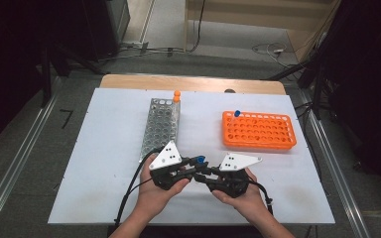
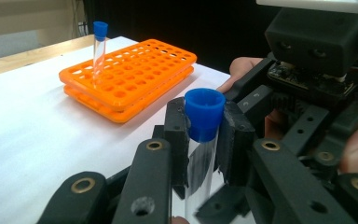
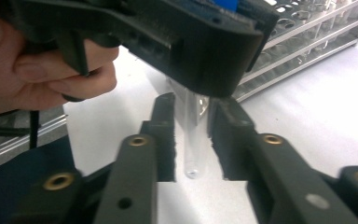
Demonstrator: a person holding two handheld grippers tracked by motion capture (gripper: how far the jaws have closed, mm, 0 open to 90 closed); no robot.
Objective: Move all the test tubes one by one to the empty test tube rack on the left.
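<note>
Tube (image 2: 200, 154), blue-capped, near centre of table (image 1: 104, 148) | left gripper (image 2: 205, 135) clamped on it below cap | right gripper (image 3: 192, 140) jaws parted around tube's clear bottom, pads apart from glass | metal rack (image 1: 159, 126) far left | orange rack (image 1: 259, 130) far right, one capped tube standing.

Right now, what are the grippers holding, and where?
The left hand-held gripper holds a clear tube just under its blue cap. The right hand-held gripper has loosened around the tube's lower end.
</note>
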